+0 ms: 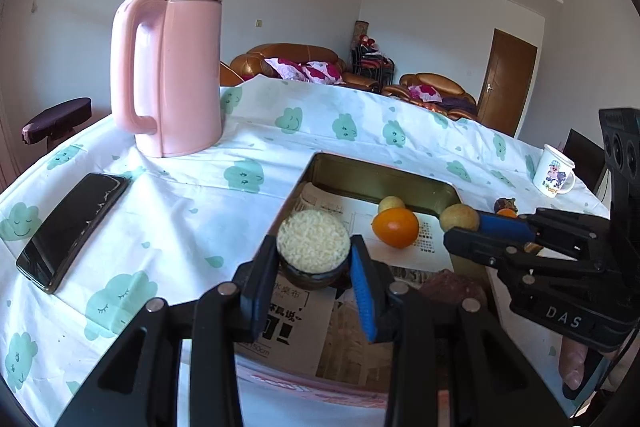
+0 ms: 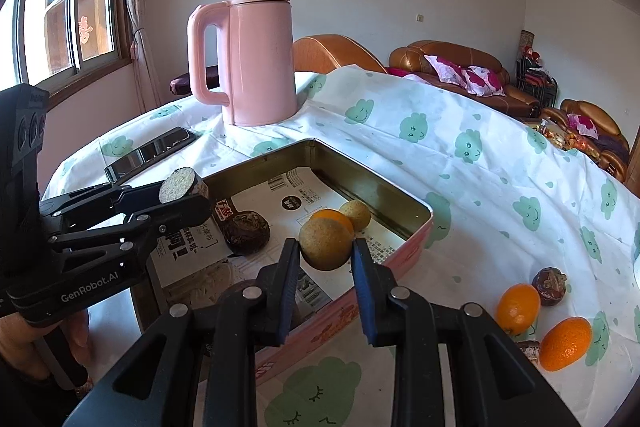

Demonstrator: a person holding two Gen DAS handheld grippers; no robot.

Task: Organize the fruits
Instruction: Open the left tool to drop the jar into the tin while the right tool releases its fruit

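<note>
A rectangular tin tray [image 2: 418,223] lined with newspaper holds an orange [image 1: 395,227], a small yellow-brown fruit [image 2: 357,214] and a dark wrinkled fruit [image 2: 246,232]. My left gripper [image 1: 314,259] is shut on a halved dark fruit with pale flesh [image 1: 314,241], held over the tray's left side; it also shows in the right wrist view [image 2: 182,183]. My right gripper [image 2: 326,259] is shut on a round yellow-brown fruit [image 2: 325,243] above the tray's near edge. Two oranges [image 2: 518,308] [image 2: 566,343] and a dark fruit [image 2: 550,286] lie on the cloth at the right.
A pink kettle [image 1: 176,75] stands at the back left of the table. A black phone [image 1: 74,227] lies at the left. A white printed mug [image 1: 554,169] stands at the far right. Sofas and a door are behind the table.
</note>
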